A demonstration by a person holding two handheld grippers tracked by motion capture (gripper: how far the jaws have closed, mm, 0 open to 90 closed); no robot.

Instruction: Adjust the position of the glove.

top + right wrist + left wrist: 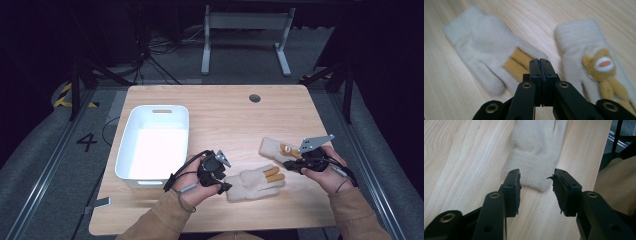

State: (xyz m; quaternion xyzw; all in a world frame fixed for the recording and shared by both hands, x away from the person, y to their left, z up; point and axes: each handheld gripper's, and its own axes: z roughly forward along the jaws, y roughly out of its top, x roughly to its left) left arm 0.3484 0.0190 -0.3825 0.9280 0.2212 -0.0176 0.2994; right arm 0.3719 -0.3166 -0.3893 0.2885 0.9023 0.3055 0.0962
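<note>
Two cream knitted gloves lie on the wooden table. The nearer glove has yellow fingers and lies flat, cuff toward my left gripper. In the left gripper view its cuff reaches in between the open jaws of my left gripper, and the pads stand clear of it. The farther glove carries a small yellow bear. My right gripper hovers low over the gap between the gloves. The right gripper view has that gripper shut with nothing in it, the plain glove on its left and the bear glove on its right.
A white plastic tub stands on the table's left half, close beside my left hand. A round cable hole sits near the far edge. The table's front edge runs just under both forearms.
</note>
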